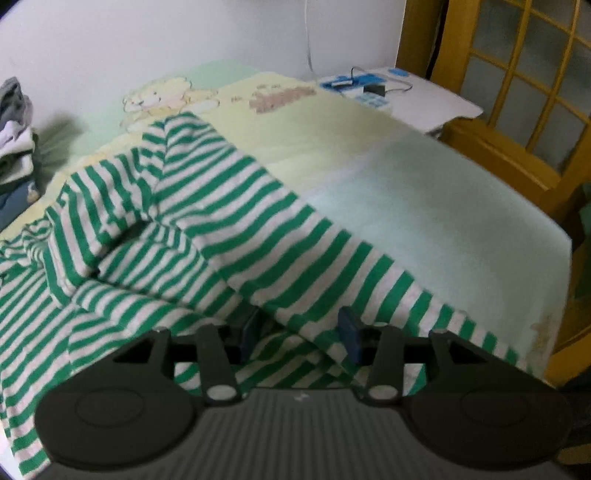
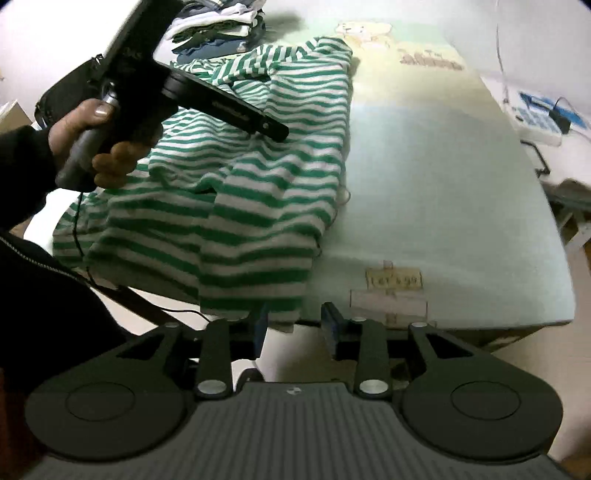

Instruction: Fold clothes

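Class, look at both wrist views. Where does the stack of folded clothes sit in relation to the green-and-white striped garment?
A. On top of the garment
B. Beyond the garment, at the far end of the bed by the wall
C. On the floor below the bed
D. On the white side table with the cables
B: the stack of folded clothes lies past the striped garment on the bed, next to the wall.

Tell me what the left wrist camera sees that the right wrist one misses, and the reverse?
Only the left wrist view shows the yellow wooden door and the left gripper up close, with cloth lying between its open jaws. Only the right wrist view shows the person's hand holding that left tool, and the right gripper. Both show the green striped garment, the bear-print mat and the clothes pile.
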`<state>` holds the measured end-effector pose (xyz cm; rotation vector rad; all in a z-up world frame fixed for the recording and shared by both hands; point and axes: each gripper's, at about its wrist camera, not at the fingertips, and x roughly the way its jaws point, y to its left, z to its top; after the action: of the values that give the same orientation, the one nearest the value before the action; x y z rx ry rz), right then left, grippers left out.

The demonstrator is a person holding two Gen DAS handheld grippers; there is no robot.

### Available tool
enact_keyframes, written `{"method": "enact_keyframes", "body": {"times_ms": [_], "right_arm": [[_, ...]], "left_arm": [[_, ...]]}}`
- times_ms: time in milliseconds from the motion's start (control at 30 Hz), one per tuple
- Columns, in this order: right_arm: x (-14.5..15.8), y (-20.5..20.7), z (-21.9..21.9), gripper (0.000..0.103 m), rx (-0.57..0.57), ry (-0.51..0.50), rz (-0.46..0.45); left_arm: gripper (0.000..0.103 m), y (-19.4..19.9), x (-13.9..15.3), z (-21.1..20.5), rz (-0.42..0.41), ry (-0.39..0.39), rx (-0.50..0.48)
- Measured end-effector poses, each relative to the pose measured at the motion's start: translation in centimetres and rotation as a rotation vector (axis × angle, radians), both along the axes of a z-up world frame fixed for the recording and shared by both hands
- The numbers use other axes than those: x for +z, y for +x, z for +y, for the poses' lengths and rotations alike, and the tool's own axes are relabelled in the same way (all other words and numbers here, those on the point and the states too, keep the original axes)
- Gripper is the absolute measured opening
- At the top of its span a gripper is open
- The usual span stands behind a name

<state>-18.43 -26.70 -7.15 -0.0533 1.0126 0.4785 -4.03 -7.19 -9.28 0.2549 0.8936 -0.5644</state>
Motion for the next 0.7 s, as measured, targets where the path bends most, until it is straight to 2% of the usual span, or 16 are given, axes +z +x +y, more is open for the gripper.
{"method": "enact_keyframes", "body": {"times_ms": [100,200,233,267,300,533,700], "right_arm": [[-1.1,0.1,0.0,0.035,-0.012,0.034,-0.002],[-2.0,0.7,-0.3,0.033,-0.023,0.089,0.022],[-2.2,0.9,-0.3,0.029,-0.026,0.104,0.031],[-2.4,1.1,-0.4,0.015,-0.027,0.116,0.041],[-2.4,1.2,-0.4,0.008,-0.026,0.119,0.054],[-1.0,0.0,-0.2,0.007,0.104,0.089,0.141],[-1.9,1.1,-0.7,0.008,0.078,0.027,0.155]], "left_arm": [[0.059,0.2,-0.2,0.4,0.006,-0.003,0.017],[0.061,0.4,-0.2,0.6,0.012,-0.006,0.026],[0.061,0.4,-0.2,0.6,0.011,-0.005,0.027],[0.061,0.3,-0.3,0.5,0.009,-0.003,0.028],[0.061,0.3,-0.3,0.5,0.004,0.001,0.027],[0.060,-0.1,0.2,0.8,0.013,-0.013,0.038],[0.061,-0.3,-0.2,1.0,0.003,-0.009,0.040]]}}
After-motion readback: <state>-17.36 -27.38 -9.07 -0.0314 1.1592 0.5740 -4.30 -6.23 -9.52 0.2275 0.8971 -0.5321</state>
